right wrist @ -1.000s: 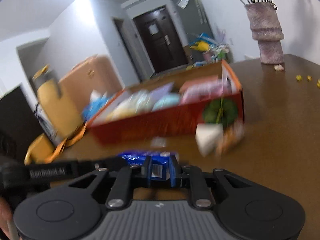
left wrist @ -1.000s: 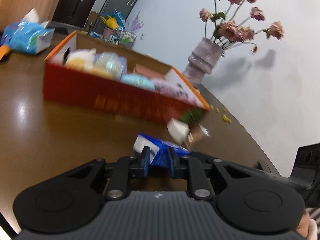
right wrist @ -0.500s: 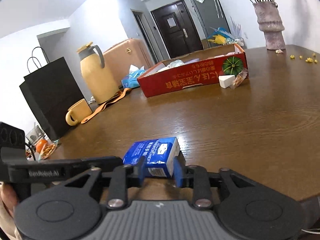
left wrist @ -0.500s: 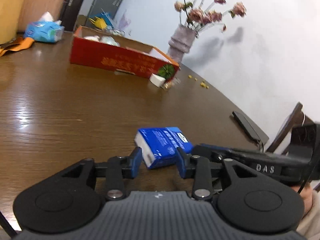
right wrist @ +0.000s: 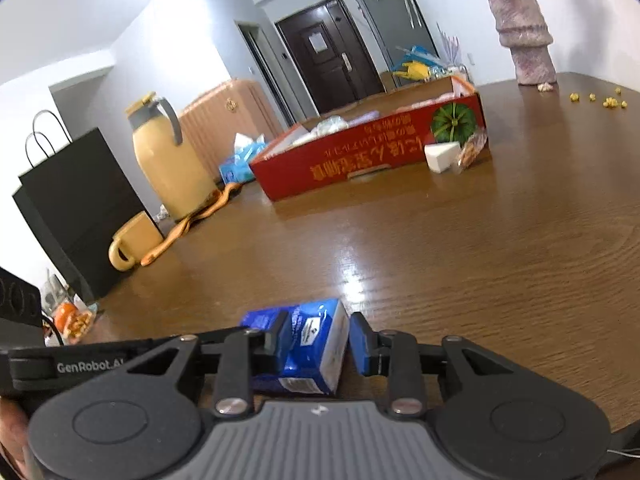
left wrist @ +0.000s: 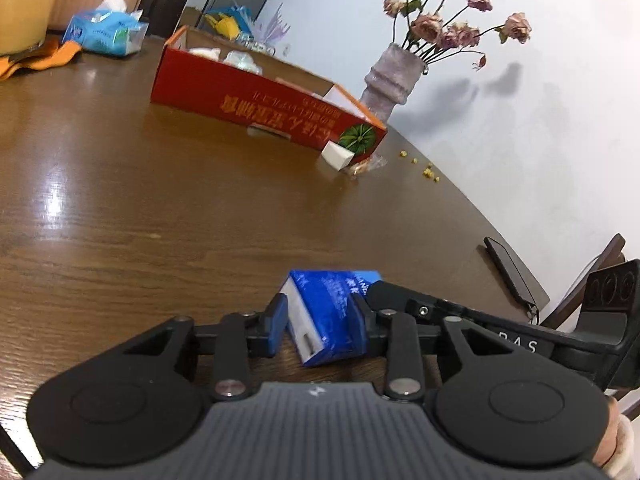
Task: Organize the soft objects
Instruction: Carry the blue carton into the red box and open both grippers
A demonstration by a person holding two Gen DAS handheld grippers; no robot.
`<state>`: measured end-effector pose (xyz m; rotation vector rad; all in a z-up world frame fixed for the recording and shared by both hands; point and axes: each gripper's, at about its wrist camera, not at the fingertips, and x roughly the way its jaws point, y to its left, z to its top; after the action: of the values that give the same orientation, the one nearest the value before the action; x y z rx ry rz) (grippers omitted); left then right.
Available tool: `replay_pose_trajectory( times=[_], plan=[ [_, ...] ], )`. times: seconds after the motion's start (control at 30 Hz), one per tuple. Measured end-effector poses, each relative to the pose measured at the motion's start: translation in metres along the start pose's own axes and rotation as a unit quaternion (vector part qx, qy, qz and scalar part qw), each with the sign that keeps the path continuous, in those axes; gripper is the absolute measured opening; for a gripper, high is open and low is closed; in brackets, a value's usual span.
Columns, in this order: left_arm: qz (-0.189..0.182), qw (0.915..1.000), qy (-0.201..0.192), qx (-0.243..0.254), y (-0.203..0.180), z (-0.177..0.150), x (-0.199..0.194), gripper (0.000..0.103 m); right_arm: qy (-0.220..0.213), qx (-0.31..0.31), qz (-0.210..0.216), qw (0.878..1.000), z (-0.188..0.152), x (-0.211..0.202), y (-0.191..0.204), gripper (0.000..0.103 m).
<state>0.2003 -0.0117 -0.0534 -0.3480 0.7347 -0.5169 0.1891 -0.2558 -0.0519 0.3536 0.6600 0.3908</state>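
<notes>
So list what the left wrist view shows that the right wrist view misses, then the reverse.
Only the left wrist view: the dried rose blooms above the vase, a dark flat device at the table edge, and a chair back.

Only the right wrist view: the yellow jug, yellow mug, black paper bag and dark door.

Both: the blue tissue pack between the open fingers of the left gripper and right gripper, the red box, white wedge, vase and light-blue tissue bag.
</notes>
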Motion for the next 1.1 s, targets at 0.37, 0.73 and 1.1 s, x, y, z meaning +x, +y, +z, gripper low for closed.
replay_pose_trajectory(
  times=[0.37,0.73,1.1],
  plan=[
    [-0.026,0.9993,0.014,-0.023,0.012,0.007,0.006,0.032,0.015,0.009,0.017,1.000,0.001,0.005,-0.005,0.026],
    [-0.040,0.9976,-0.049,0.030,-0.001,0.108,0.033,0.026,-0.043,-0.041,0.001,0.998,0.082,0.015,-0.002,0.019],
    [0.008,0.9989,-0.046,0.007,0.032,0.307,0.195,0.024,-0.068,-0.079,-0.089,0.991,0.286,0.171,-0.039,0.017]
  ],
)
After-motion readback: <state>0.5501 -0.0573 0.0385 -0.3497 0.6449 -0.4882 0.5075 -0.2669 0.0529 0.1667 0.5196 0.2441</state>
